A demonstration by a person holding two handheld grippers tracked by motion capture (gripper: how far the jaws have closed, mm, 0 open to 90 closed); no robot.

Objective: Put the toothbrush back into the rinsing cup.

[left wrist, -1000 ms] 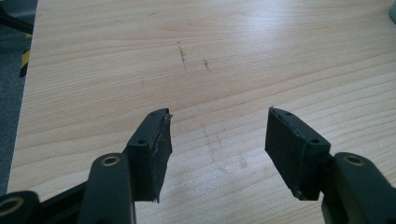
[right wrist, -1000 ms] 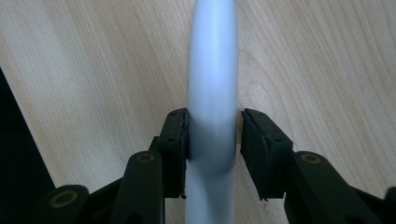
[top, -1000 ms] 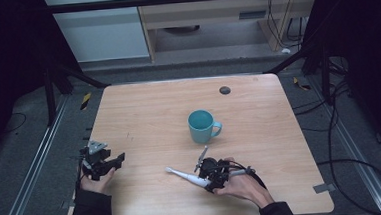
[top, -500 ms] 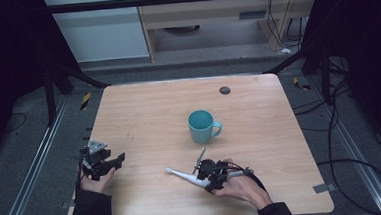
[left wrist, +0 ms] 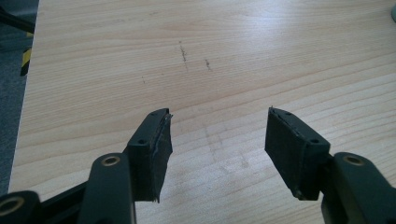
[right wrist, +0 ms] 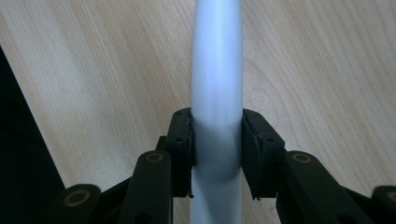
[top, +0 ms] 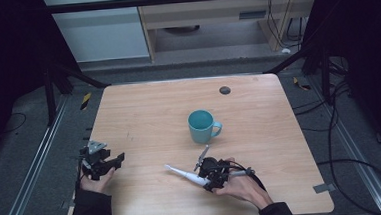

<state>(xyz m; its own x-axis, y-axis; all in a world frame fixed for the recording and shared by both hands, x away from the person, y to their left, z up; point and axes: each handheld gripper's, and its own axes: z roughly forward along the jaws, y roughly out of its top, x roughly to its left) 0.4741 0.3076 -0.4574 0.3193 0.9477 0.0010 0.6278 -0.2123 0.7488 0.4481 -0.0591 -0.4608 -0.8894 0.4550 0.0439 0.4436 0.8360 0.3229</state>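
Note:
A teal mug [top: 202, 125] stands upright near the table's middle, handle to the right. In front of it my right gripper [top: 201, 179] is shut on a white rod-like handle [top: 180, 173] that points left, low over the wood. In the right gripper view the white handle [right wrist: 217, 70] runs straight up between the two black pads [right wrist: 180, 140], which press on both its sides, with my right gripper [right wrist: 217, 125] closed around it. At the table's left edge my left gripper [top: 117, 159] is open; in its own view my left gripper [left wrist: 217, 125] has only bare wood between its jaws.
A small dark round disc [top: 224, 90] lies near the far edge of the wooden table [top: 143, 105]. Metal frame rails and cables run along the floor on both sides. A person's hands come in from the bottom edge.

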